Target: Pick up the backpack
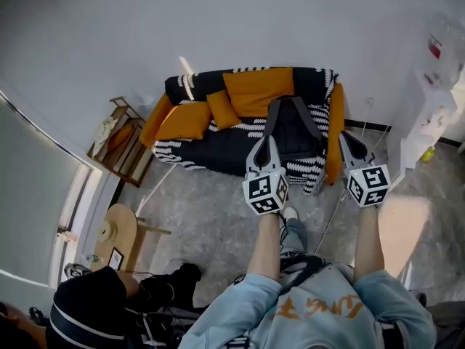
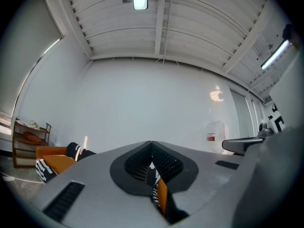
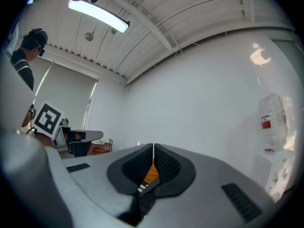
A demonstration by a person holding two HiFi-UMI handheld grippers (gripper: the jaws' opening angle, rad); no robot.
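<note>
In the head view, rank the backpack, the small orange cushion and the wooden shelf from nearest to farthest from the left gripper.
1. backpack: on the sofa seat, just beyond the left gripper, slightly to its right.
2. small orange cushion: further left on the sofa, against the backrest.
3. wooden shelf: off the sofa's left end, by the wall.

Blk & wht striped sofa (image 1: 218, 158), orange cushions (image 1: 258, 89), blk backpack (image 1: 294, 133) w/ grey straps (image 1: 272, 118), grey marbled floor (image 1: 211, 217)
</note>
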